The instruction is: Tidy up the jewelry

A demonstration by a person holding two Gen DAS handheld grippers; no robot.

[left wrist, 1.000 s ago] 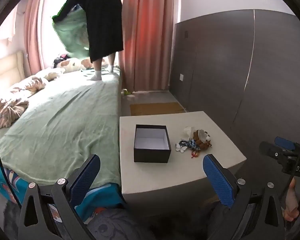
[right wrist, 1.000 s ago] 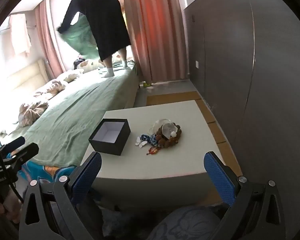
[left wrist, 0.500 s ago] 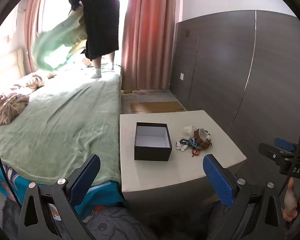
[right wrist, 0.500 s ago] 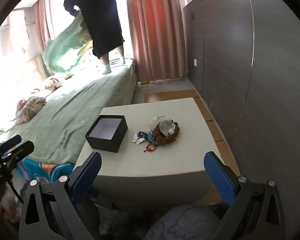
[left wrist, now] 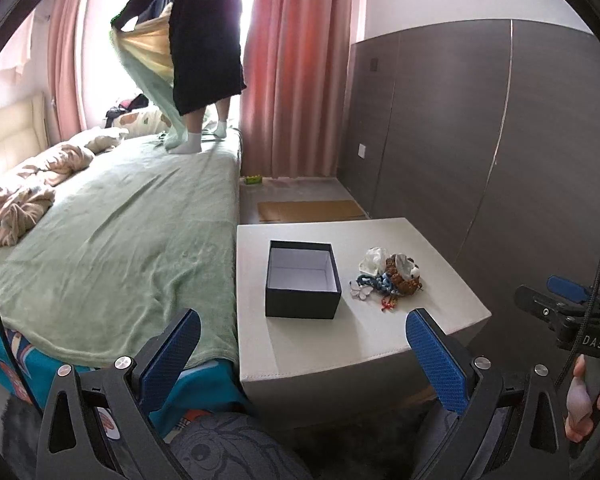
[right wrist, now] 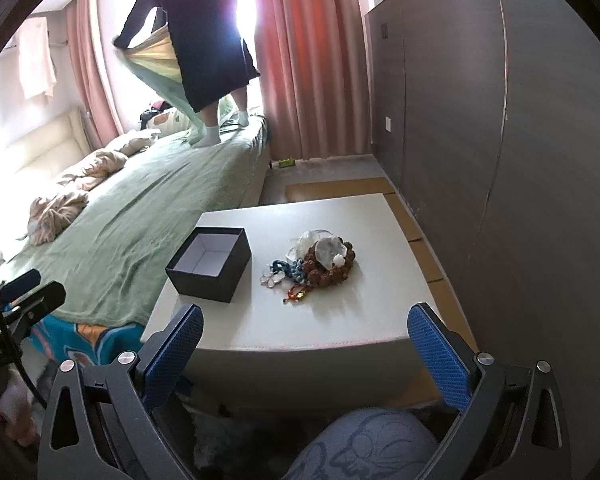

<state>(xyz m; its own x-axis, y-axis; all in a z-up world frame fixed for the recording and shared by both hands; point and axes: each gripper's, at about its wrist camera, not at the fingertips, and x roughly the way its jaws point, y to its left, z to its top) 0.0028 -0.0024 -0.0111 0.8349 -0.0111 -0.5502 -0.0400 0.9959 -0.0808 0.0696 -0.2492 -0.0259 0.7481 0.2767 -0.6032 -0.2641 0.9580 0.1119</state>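
Pink curtains (left wrist: 296, 68) and dark grey wall panels (left wrist: 460, 128) frame a bedroom where a low white bench (left wrist: 364, 344) stands beside a bed (left wrist: 112, 240) covered in a green blanket. On the bench sits an open black box (left wrist: 302, 280) with a pale, bare interior, its lid off. Just to the right of it, apart from the box, lies a small heap of jewelry (left wrist: 388, 276) — a brown beaded string curled around white pieces, blue beads, clear petal-shaped stones and a small red-and-gold trinket at the near edge.

Both tools are held short of the bench's near edge. The left hand-held gripper (left wrist: 300, 356) has its blue-padded fingers spread wide, nothing between them; the box shows in the gap beyond. The right hand-held gripper (right wrist: 306, 350) is likewise spread wide and empty, with the jewelry heap (right wrist: 316, 262) and box (right wrist: 210, 264) beyond its fingers. In the left wrist view the right tool appears at the far right, with fingers of a hand (left wrist: 580, 404) wrapped on its handle.

At the far end of the bed, a person (left wrist: 204, 40) in a dark garment and white socks stands on the mattress holding a green and yellow cloth — crumpled bedding (left wrist: 20, 208) lies near the headboard.
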